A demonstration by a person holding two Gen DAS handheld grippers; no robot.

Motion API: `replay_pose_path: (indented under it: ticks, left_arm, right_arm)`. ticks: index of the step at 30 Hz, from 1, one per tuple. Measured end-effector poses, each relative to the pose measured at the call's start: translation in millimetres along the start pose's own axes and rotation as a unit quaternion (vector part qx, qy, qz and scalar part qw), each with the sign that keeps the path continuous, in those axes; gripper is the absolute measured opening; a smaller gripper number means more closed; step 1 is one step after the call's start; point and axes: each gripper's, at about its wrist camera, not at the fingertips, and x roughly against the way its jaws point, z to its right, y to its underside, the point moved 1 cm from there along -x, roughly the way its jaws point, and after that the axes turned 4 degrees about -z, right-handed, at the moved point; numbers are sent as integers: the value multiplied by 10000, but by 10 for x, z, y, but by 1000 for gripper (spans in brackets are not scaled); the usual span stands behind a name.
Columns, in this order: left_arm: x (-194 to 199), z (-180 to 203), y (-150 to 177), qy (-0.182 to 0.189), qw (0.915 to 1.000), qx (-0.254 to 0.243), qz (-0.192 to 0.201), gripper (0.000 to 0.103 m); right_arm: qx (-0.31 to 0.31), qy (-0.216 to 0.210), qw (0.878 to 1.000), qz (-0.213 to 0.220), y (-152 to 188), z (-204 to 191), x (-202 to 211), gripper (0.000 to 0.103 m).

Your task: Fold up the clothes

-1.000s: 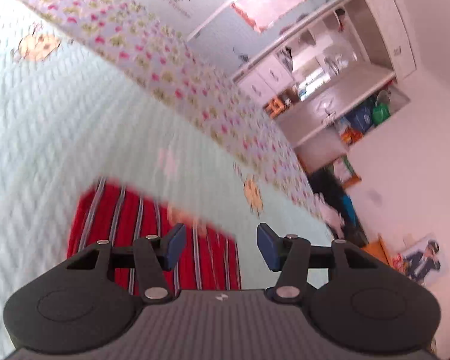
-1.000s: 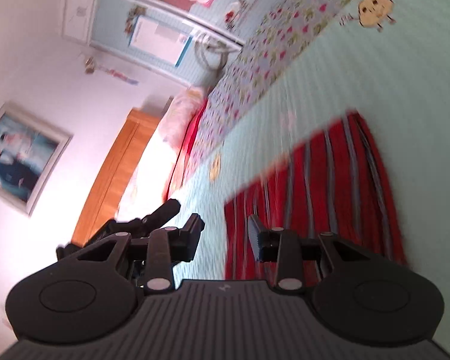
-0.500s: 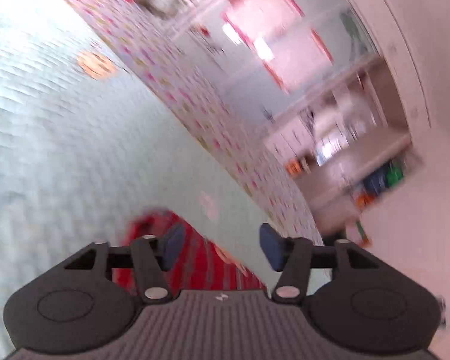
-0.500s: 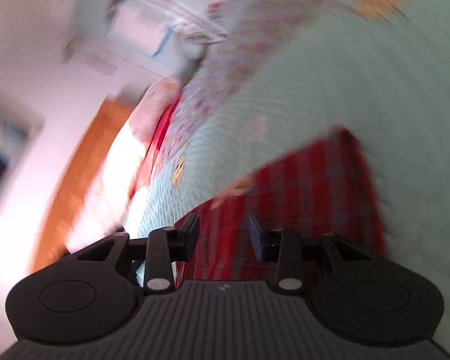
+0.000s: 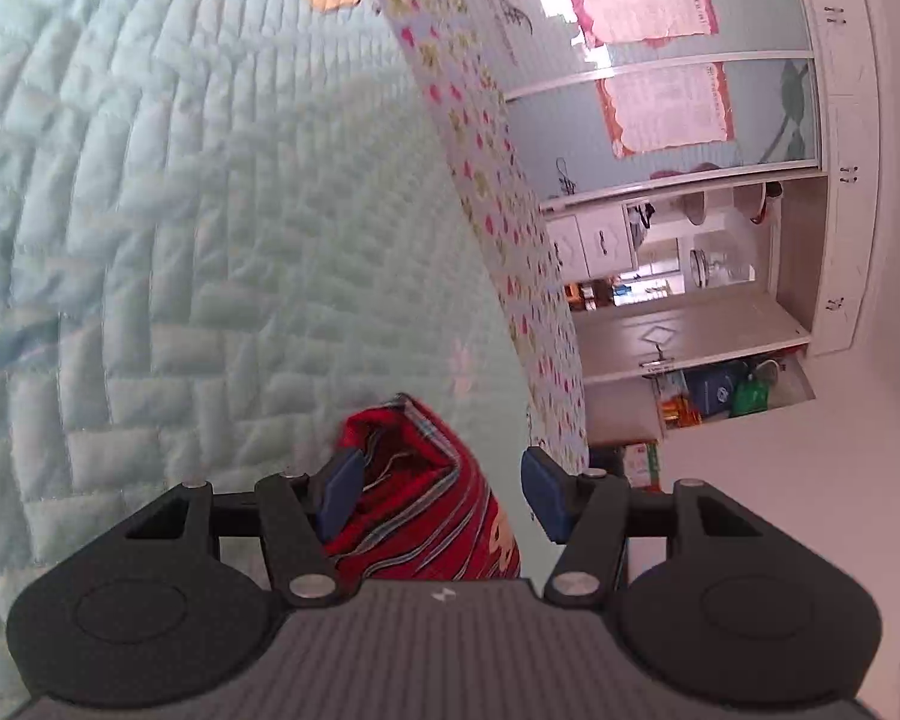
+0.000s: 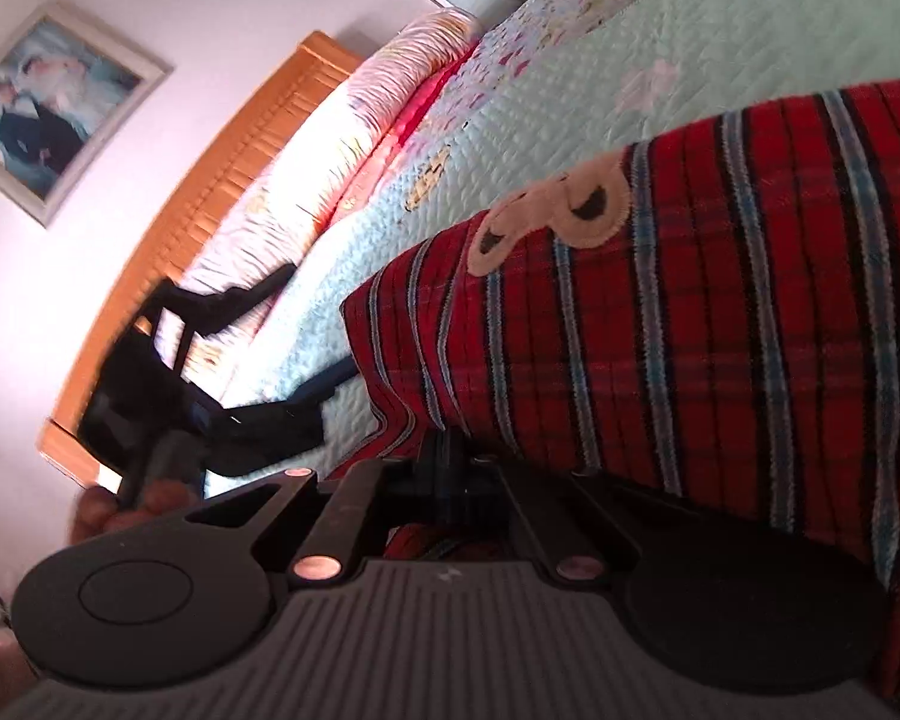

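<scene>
A red garment [image 6: 720,324] with blue and black stripes and a cream patch lies on the pale green quilt [image 5: 222,252]. My right gripper [image 6: 450,468] is shut at the garment's near edge. The cloth drapes over its fingertips and hides the pads. In the left wrist view a raised corner of the garment [image 5: 414,480] sits between the blue pads of my left gripper [image 5: 441,495]. The left pad is against the cloth and the right pad stands clear of it. The right wrist view also shows the left gripper [image 6: 315,327], blurred, at the garment's left end, held by a hand [image 6: 132,504].
The quilt has a flowered border [image 5: 486,168]. A pillow [image 6: 342,138] and a wooden headboard [image 6: 210,192] are at the bed's head, with a framed picture [image 6: 48,102] on the wall. A wardrobe and shelves [image 5: 690,276] stand beyond the bed.
Both grippers have come down to the garment and rolled. The right jaws have closed at its edge. The left gripper now straddles a raised corner of the cloth.
</scene>
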Motion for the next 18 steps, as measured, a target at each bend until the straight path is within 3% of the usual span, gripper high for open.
replay_pose_path:
  ticks: [5,9,12,15,18]
  left_arm:
    - [-243,-28,-162,439,9979,175,-443,60]
    - [-451,-90,-271,493,9954,297,-760,61]
    - [-618,-63,-380,650,9895,343,-1246,62]
    - [-765,37,-660,563,9880,162,-1432,61]
    - [-981,-8,-835,53,9845,302,-1725,54]
  right_arm:
    - [-45,-164,9998,54,20,45,36,0]
    - [-99,-286,9995,98,12,104,99,0]
    - [-98,-302,9994,119,17,108,102,0]
    - [-77,-293,9994,135,29,124,126,0]
    - [-72,-294,9994,166,31,113,134,0]
